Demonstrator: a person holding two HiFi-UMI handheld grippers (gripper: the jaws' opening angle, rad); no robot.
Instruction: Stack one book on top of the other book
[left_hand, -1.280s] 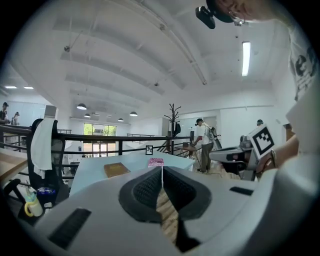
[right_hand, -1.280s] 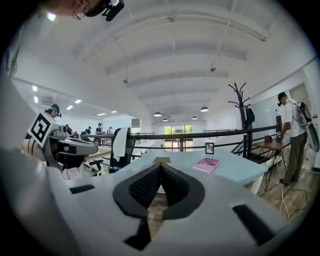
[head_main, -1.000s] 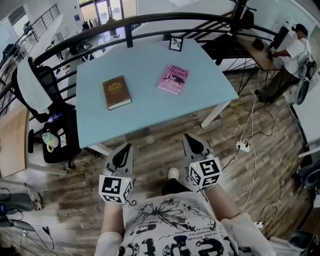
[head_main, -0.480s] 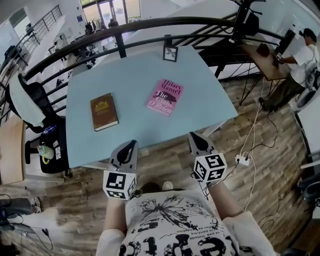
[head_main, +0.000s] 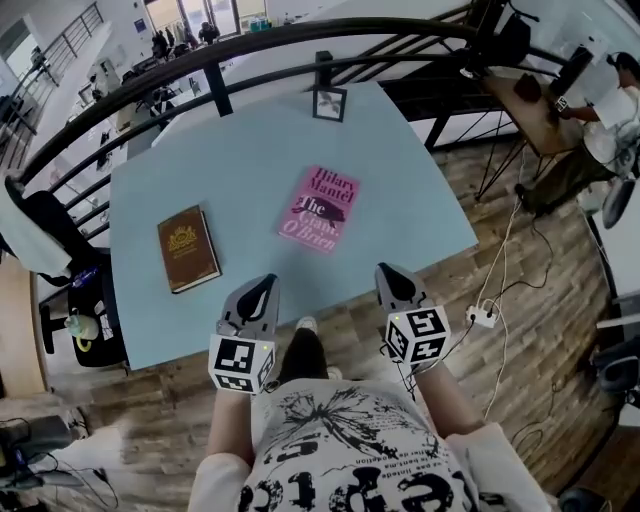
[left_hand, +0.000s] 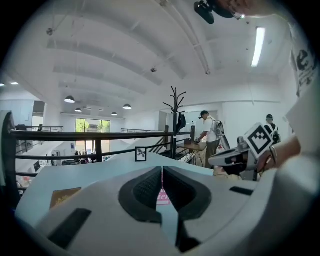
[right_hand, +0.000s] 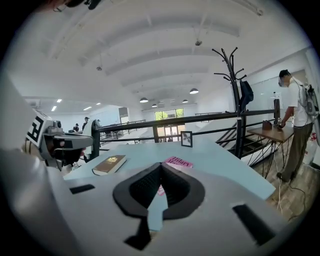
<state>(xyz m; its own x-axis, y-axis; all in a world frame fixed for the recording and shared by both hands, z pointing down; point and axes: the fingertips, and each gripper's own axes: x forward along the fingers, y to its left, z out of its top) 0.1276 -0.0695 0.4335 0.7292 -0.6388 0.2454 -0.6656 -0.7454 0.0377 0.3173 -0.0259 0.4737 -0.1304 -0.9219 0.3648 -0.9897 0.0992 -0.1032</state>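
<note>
- Head view — shows brown book (head_main: 188, 249) and pink book (head_main: 319, 209) lying flat on the blue table (head_main: 250, 150), covers up and well apart. Probably laid out that way so either can be lifted onto the other. Finds left gripper (head_main: 262, 290) and right gripper (head_main: 392, 280) over the near table edge, short of both books and touching nothing.
- Left gripper view — looks along the left gripper (left_hand: 161, 172), jaws pressed together with nothing pinched between. Catches a sliver of pink book (left_hand: 162, 196) past the tips, brown book (left_hand: 64, 196) off to the left, and a small picture frame (left_hand: 141, 154) at the far edge.
- Right gripper view — same story for the right gripper (right_hand: 160, 170): clenched tight and empty. Points roughly at pink book (right_hand: 179, 162), with brown book (right_hand: 110, 164) to its left. Calls for opening before any grasp; stacking not yet begun.
</note>
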